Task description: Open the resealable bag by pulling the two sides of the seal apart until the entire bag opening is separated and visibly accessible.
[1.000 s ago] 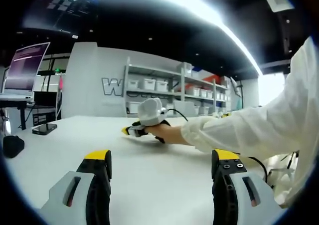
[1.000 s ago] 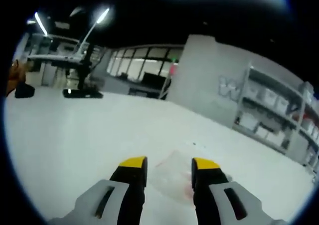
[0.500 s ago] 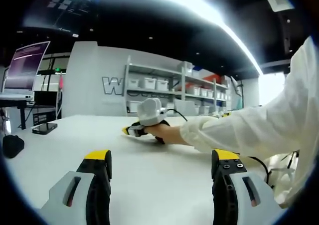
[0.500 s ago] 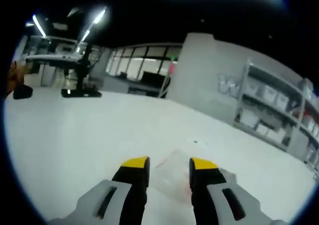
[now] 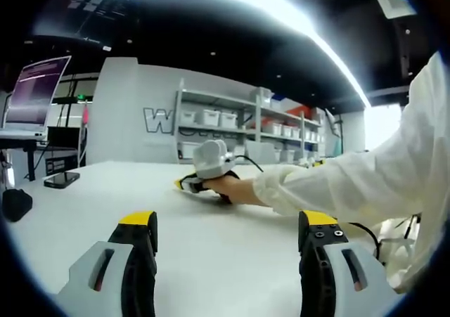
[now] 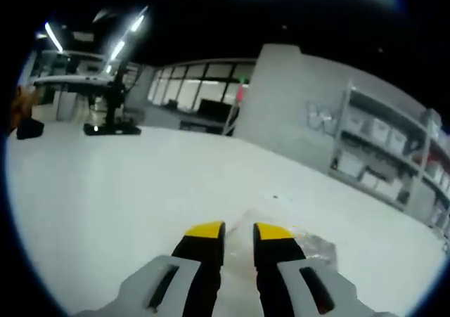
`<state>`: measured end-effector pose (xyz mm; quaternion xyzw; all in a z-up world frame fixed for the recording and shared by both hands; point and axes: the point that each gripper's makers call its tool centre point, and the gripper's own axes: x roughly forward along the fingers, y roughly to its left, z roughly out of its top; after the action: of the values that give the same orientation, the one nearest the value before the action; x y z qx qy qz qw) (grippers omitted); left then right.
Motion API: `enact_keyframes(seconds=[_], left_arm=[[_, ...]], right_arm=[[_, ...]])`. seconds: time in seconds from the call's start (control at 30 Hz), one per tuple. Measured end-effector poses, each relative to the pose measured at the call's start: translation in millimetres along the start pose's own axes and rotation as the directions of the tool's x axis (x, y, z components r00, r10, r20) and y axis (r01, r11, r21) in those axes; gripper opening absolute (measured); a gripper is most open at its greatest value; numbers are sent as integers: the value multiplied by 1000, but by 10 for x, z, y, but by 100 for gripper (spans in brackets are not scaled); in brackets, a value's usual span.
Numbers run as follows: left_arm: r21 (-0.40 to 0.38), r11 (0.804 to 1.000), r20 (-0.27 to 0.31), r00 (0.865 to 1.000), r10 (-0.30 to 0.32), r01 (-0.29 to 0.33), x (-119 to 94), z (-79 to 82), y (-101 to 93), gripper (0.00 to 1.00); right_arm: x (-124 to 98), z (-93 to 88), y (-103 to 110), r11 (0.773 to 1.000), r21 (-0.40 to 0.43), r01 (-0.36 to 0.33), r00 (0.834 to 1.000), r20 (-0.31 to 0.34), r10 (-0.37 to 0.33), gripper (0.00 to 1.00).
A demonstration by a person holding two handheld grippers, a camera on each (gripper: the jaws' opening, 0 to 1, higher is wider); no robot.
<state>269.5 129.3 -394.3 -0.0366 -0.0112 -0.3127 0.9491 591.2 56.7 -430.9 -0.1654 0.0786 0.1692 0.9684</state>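
Jaws of the left gripper [image 5: 228,222] stand wide apart w/ nothing between them, low over the white table [image 5: 211,247]. Left gripper view: across the table a hand [image 5: 226,188] on a white sleeve [image 5: 351,180] holds the right gripper [image 5: 204,171] down at the tabletop, well apart from the left one; shelves w/ bins [image 5: 239,131] and a monitor [image 5: 31,92] sit behind. Right gripper view: right gripper [image 6: 238,231] has its yellow-tipped jaws nearly together, a thin gap left, w/ the edge of the clear bag [image 6: 309,245] lying flat on the table just past and beside the tips; a faint reddish line runs up from between them, prob. the seal strip. Cannot tell if plastic is pinched yet. Judgement: step in hand is taking hold of one side of the seal. To do it well, pinch only the top lip, not both layers, close firmly, then bring the left gripper over for the opposite lip and pull evenly outward, working along the whole strip.
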Motion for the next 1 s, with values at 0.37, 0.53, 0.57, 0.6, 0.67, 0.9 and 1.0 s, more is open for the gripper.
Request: enact_keyframes(seconds=[0.37, 0.53, 0.57, 0.6, 0.67, 0.9, 1.0], left_arm=[[3, 1000, -9, 1000, 1, -1, 2, -25, -10, 81], [8, 1000, -10, 1000, 2, -2, -13, -11, -15, 80], [13, 1000, -8, 1000, 1, -1, -17, -1, -18, 80], [14, 1000, -8, 1000, 1, -1, -20, 1, -20, 80], [13, 1000, -8, 1000, 2, -2, -23, 0, -24, 80], [17, 1000, -18, 1000, -5, 5, -6, -28, -77, 80], [21, 1000, -16, 1000, -11, 12, -4, -15, -107, 80]], right_arm=[[-17, -32, -34, 1000, 24, -8, 1000, -4, 8, 0], [-37, 19, -108, 997, 81, -5, 1000, 14, 4, 0], [-51, 28, -131, 995, 99, -6, 1000, 18, 4, 0], [-63, 36, -150, 995, 104, -7, 1000, 20, 5, 0], [-95, 65, -171, 994, 112, -8, 1000, 29, 4, 0], [-193, 313, -303, 988, 155, -11, 996, 84, -3, 0], [-220, 363, -353, 988, 154, -4, 996, 93, -11, 0]])
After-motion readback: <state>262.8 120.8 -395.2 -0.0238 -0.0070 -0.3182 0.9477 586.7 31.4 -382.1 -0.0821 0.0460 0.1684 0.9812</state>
